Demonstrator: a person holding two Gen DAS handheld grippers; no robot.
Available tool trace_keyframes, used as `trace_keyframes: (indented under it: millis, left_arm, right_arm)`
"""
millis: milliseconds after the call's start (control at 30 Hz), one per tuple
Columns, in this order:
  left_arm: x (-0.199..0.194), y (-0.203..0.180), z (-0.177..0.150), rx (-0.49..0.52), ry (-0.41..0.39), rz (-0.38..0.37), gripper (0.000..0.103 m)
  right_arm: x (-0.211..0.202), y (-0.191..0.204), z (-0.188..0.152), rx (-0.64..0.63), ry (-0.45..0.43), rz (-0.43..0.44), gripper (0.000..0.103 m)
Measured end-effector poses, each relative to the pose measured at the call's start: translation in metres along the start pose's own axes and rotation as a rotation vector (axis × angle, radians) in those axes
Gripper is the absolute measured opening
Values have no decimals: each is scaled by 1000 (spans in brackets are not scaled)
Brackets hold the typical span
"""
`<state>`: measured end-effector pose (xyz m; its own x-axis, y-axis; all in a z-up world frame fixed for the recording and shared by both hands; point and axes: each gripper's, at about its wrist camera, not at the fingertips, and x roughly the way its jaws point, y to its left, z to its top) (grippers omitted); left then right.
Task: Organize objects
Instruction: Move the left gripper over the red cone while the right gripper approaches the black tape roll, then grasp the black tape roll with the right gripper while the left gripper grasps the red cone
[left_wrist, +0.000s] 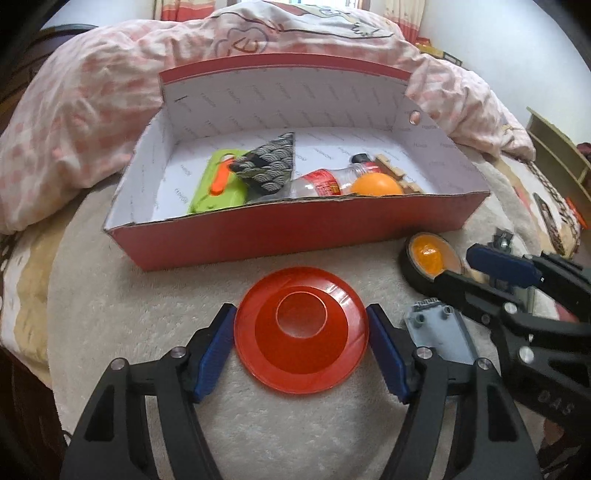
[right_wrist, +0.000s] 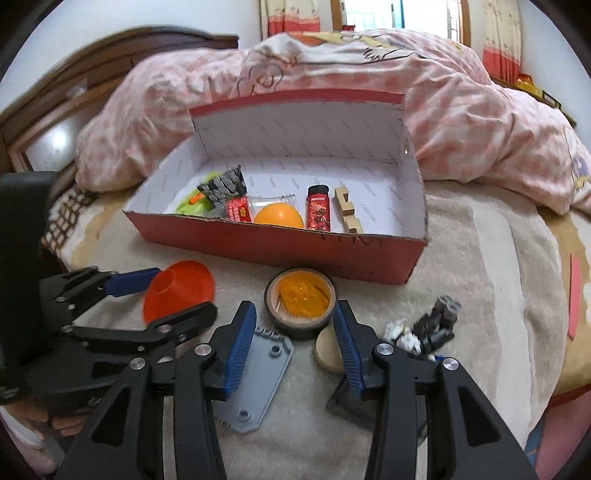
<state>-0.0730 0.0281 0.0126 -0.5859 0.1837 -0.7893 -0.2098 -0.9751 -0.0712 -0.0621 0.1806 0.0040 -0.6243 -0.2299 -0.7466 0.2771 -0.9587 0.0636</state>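
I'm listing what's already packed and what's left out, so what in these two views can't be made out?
- Left wrist view: the red box's front wall hides the lower parts of the bottle and orange ball.
- Right wrist view: the small dark toy is blurred, so its type is unclear.
- Right wrist view: the beige round piece is partly behind a blue pad.

Bedroom, daylit. Bed (right_wrist: 480, 240) covered with a pale fleece blanket (left_wrist: 147, 314), patterned in tan at the edges. Behind, a rumpled pink-and-white checked duvet (right_wrist: 461, 122) with cartoon print. Dark wooden headboard (right_wrist: 110, 55) at upper left in the right wrist view. White walls (right_wrist: 74, 22). Bright window (right_wrist: 388, 18) flanked by 2 cream curtains (right_wrist: 288, 16) with red bands. Open wooden shelf (left_wrist: 554, 147) at right.
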Motion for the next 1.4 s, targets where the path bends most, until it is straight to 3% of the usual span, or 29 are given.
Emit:
trace_keyframes:
  millis: [400, 533, 800, 1067, 1133, 1400]
  left_arm:
    - [-6, 18, -1, -55, -13, -24, 71]
    - [-4, 19, -1, -57, -16, 22, 71]
    - [-3, 17, -2, -44, -15, 36, 71]
    - [-3, 16, -1, -47, -14, 34, 71]
    - [-4, 16, 0, -51, -17, 29, 71]
    - [-10, 16, 1, -51, -30, 29, 71]
  right_arm:
    - [10, 8, 7, -40, 31, -35, 46]
    - [14, 11, 7, -67, 32, -59, 46]
    - [28, -4, 10, -1, 28, -62, 51]
    - [18, -15, 5, 89, -5, -10, 44]
    - [13, -14, 4, 92, -13, 5, 34]
    - [-5, -10, -6, 97, -56, 29, 28]
